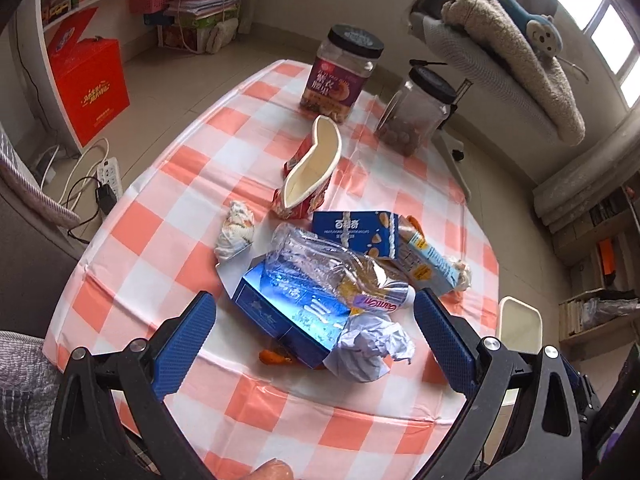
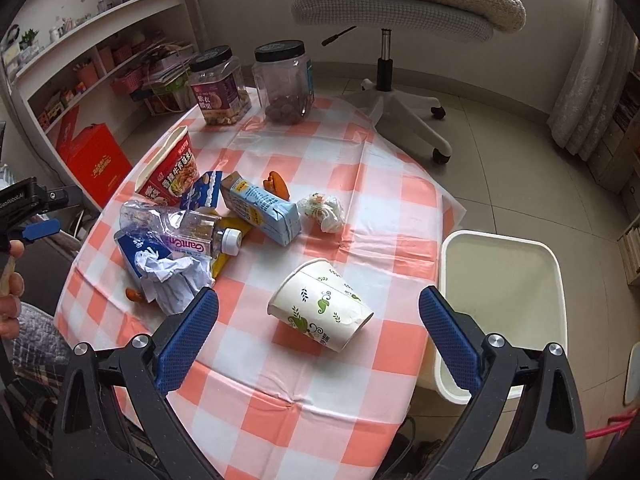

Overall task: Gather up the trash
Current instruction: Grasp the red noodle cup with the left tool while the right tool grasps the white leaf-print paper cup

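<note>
Near paper cup on table: right gripper wide, empty; left gripper wide over trash pile w/ crumpled paper.

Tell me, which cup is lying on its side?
The white paper cup with green leaf print, tipped over near the bin; the red noodle cup stands upright.

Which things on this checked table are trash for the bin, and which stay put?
Trash:
- white paper cup with green leaf print, on its side
- crushed clear plastic bottle
- light blue drink carton
- red instant noodle cup
- crumpled white paper

Stays:
- two black-lidded clear plastic jars
- grey office chair
</note>
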